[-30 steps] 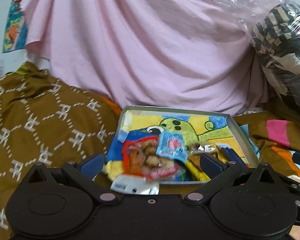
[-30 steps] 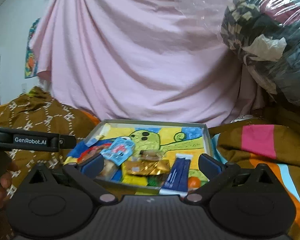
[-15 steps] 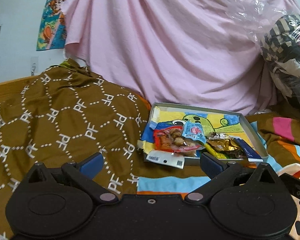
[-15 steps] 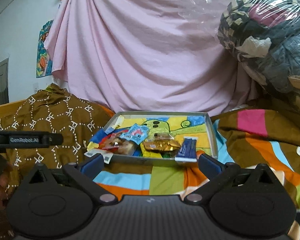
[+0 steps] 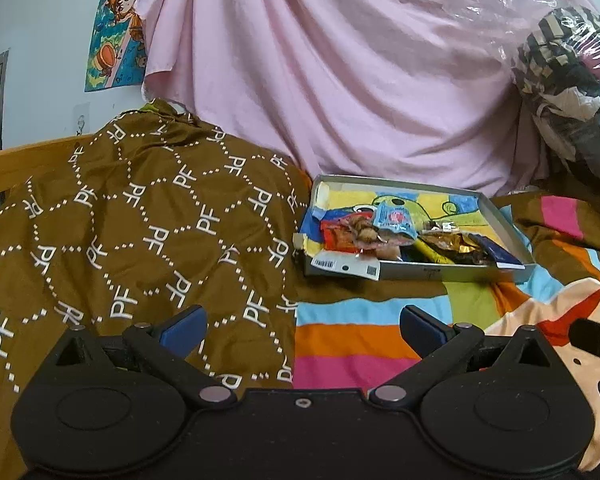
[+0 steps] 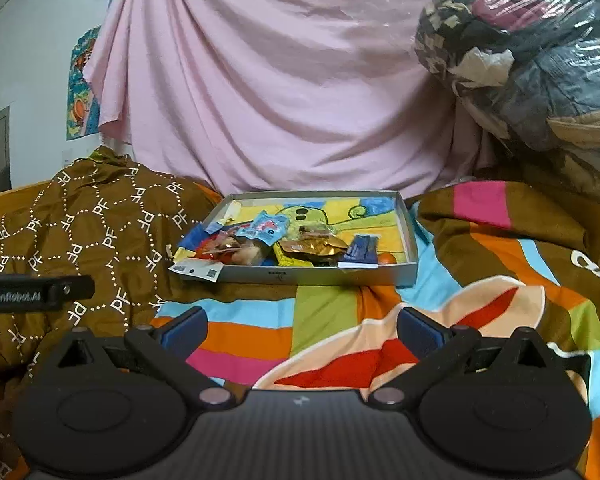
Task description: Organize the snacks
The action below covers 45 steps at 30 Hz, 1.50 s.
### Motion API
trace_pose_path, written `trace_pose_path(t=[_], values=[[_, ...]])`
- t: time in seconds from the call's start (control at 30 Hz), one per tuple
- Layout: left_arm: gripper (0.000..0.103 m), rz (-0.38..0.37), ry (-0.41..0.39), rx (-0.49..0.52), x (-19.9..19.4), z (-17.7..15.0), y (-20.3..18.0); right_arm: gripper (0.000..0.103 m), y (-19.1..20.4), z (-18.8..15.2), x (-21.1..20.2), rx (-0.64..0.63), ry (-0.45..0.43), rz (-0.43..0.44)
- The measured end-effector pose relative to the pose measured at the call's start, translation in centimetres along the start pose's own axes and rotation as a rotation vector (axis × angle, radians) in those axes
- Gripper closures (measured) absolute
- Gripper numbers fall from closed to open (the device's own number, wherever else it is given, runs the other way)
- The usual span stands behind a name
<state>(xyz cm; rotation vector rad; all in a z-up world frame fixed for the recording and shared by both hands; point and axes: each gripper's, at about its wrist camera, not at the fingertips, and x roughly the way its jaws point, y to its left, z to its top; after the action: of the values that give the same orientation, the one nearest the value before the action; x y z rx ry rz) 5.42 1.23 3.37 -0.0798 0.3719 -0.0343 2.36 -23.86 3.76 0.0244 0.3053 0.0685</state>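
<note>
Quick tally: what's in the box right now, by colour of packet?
Light blue packet: 1
Gold packet: 1
Dark blue packet: 1
Red packet: 1
Orange round sweet: 1
Total: 5 distinct; others underneath too jumbled to count.

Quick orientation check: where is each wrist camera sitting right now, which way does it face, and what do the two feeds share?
Left wrist: behind the open left gripper, facing forward across the bed at the snack tray ahead-right; brown PF blanket on its left.
Right wrist: behind the open right gripper, facing the tray nearly head-on; the left gripper's black body shows at left.
Shared: tray, pink sheet, striped blanket.
</note>
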Motion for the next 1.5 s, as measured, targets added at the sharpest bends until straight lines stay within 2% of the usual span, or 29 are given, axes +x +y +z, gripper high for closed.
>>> trace_pose_path(t=[0.67,0.93,1.5], values=[[0.001,-0.006,0.016,-0.01,0.03,-0.73,0.19,0.0,0.18,-0.28,0.16,-0.008,0.016,-0.003],[0.001,0.076,0.042,-0.003,0.12,-0.75,-0.05,0.0,0.28,-0.4,0.24,-0.015,0.027,0.002],[0.001,0.045,0.036,0.008,-0.04,-0.95,-0.01,0.0,0.59,-0.7,0.5,-0.034,0.043,0.016]])
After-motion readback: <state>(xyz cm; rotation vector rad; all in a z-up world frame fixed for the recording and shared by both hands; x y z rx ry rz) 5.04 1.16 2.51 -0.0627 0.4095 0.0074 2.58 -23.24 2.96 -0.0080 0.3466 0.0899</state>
